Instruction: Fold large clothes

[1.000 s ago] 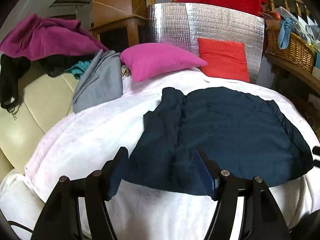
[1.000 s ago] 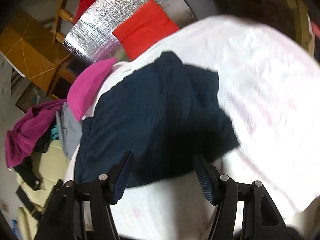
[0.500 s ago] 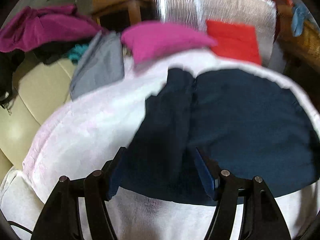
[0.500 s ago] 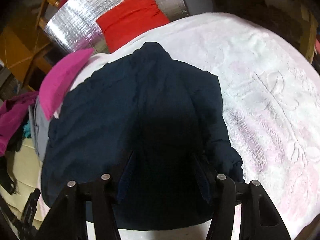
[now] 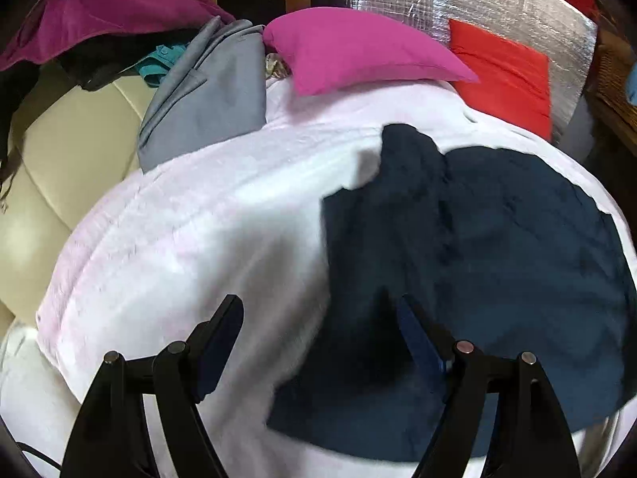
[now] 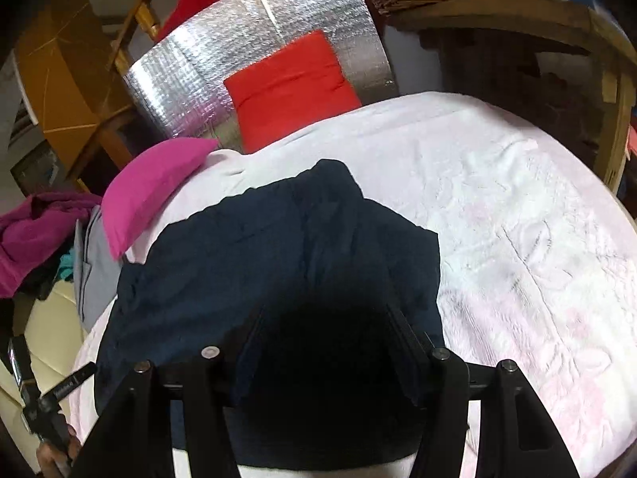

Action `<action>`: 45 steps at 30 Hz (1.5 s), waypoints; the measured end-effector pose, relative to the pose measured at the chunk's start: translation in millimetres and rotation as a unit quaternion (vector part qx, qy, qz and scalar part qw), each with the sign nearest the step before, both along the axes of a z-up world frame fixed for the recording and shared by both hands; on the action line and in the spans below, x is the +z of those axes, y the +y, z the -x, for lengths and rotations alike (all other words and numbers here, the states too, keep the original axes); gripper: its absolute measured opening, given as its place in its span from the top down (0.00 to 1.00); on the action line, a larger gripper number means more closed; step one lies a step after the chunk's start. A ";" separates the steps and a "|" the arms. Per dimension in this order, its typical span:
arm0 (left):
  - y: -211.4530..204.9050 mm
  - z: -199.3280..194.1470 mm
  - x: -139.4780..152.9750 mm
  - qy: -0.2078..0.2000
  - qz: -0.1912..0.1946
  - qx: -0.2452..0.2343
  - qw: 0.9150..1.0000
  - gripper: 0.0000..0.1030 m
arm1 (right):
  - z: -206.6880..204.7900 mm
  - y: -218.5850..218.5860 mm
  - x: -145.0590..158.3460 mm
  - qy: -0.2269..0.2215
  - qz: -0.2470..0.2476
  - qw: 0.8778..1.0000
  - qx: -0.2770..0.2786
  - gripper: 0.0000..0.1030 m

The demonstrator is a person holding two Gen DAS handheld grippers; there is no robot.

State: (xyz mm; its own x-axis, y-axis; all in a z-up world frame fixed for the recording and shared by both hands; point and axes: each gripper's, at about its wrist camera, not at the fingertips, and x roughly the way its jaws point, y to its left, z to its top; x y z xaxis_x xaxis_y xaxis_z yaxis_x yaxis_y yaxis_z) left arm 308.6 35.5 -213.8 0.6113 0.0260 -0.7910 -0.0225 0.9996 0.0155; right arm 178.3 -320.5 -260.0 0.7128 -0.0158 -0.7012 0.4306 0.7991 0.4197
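Left wrist view is showing my left gripper point(image 5: 318, 326) hanging spread wide and pinching nothing; its left finger is sitting over bare white blanket point(image 5: 191, 231) while its right finger is overlapping the near left edge of the navy garment point(image 5: 497, 263). That garment is lying flat and rumpled ahead and to the right of this gripper, with a folded ridge running away from the fingers. Farther ahead, a pink pillow point(image 5: 358, 51) and a red pillow point(image 5: 505, 75) are leaning against a silver foil panel point(image 5: 497, 4), and a grey cloth point(image 5: 207, 95) is draping off to the left. From the right wrist I am seeing the right gripper point(image 6: 322, 326) spread apart too, low over the near part of the navy garment point(image 6: 247, 255), its fingers dark against the fabric; whether they are touching it I cannot tell. White blanket point(image 6: 517, 219) is stretching away to that gripper's right.
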 end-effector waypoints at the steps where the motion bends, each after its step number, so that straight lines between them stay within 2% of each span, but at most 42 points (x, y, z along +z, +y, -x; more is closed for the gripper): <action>1: -0.1 -6.7 -5.2 0.008 -0.003 -0.002 1.000 0.22 | -7.2 -5.7 -9.2 0.014 -0.015 1.000 0.000 0.41; 4: -6.0 -21.3 -40.3 0.060 -0.011 -0.010 0.998 0.21 | -24.4 -14.7 -49.4 0.074 -0.076 0.994 0.009 0.42; 8: -11.8 -10.3 -27.5 0.042 -0.024 -0.012 0.999 0.22 | -20.5 -10.0 -38.5 0.067 -0.052 0.996 0.006 0.42; 10: -14.9 4.3 -7.4 0.016 -0.027 -0.008 0.999 0.22 | -13.6 -7.3 -33.7 0.064 -0.045 0.997 0.001 0.42; 14: -24.7 43.8 38.9 -0.058 -0.036 -0.010 0.998 0.21 | 8.8 3.6 -4.0 0.048 -0.007 0.999 -0.009 0.37; 15: -27.9 56.7 53.0 -0.078 -0.040 -0.011 0.996 0.19 | 13.1 5.8 4.0 0.046 0.008 0.999 -0.009 0.34; 20: -45.7 113.2 111.5 -0.153 -0.058 -0.023 0.986 0.10 | 37.0 27.7 53.9 0.041 0.071 0.997 0.010 0.32; 21: -44.7 118.9 120.7 -0.160 -0.063 -0.022 0.985 0.07 | 43.1 34.0 64.2 0.039 0.085 0.996 0.013 0.32; 23: -50.7 139.1 137.3 -0.183 -0.071 -0.026 0.980 0.06 | 55.3 48.9 87.1 0.034 0.117 0.992 0.021 0.29; 26: -54.4 167.4 158.8 -0.209 -0.055 -0.042 0.976 0.06 | 76.4 65.9 115.3 0.020 0.144 0.989 0.032 0.26; 30: -57.6 188.6 179.6 -0.225 -0.044 -0.055 0.972 0.05 | 102.3 83.7 144.0 0.001 0.163 0.986 0.035 0.24; 37: -56.1 224.1 199.9 -0.253 -0.040 -0.046 0.965 0.03 | 148.1 106.7 182.0 -0.032 0.192 0.981 0.011 0.24; 45: -51.6 263.4 214.8 -0.263 -0.032 -0.042 0.963 0.02 | 182.5 120.8 196.5 -0.047 0.183 0.982 -0.008 0.24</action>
